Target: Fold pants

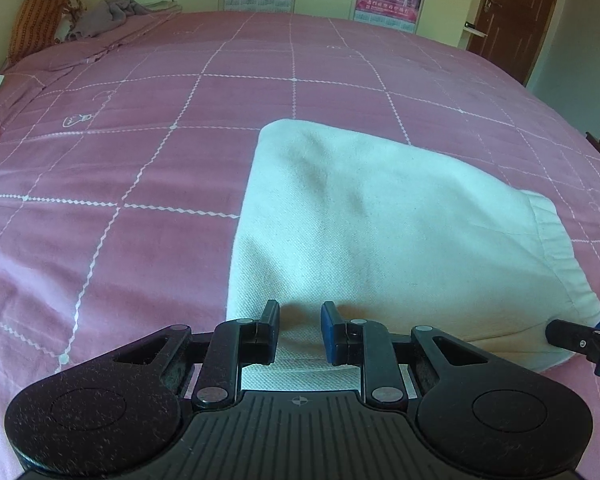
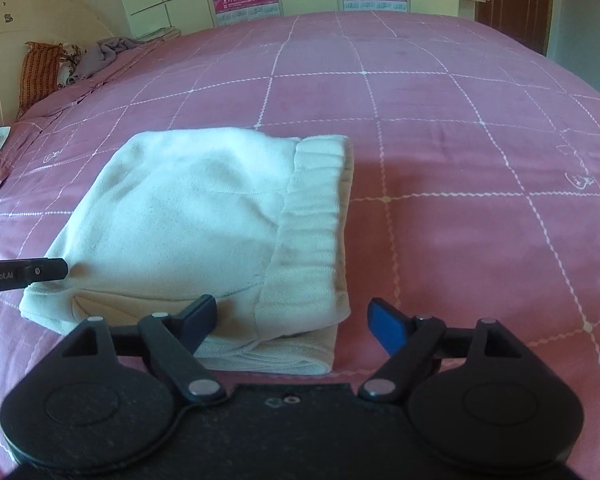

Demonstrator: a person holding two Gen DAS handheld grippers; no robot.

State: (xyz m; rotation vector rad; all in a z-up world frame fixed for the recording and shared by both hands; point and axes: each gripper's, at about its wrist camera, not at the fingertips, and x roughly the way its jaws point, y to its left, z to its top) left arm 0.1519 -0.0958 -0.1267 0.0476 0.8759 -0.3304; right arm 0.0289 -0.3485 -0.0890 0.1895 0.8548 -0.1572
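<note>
Black linkage and a ribbed housing fill the bottom of the left wrist view, and beyond them the left gripper has its jaws drawn close together over the near edge of the folded white pants. A ridge of white cloth rises in the narrow gap, but whether the pads actually pinch it cannot be told, since the contact is hidden behind the finger tips.

In the right wrist view the right gripper stands released, jaws spread wide, straddling the near right corner of the pants without pressing on it; stacked layers show beneath.

The pants lie as a thick folded bundle on the pink grid-patterned bedsheet, at about 1 o'clock from the left camera and 11 o'clock from the right. Their ribbed waistband runs along the right side.

At 10 o'clock, far off, an orange patterned pillow and a crumpled grey cloth sit by the headboard. Posters on the cupboards at 12 o'clock are cut off by the frame edge.
</note>
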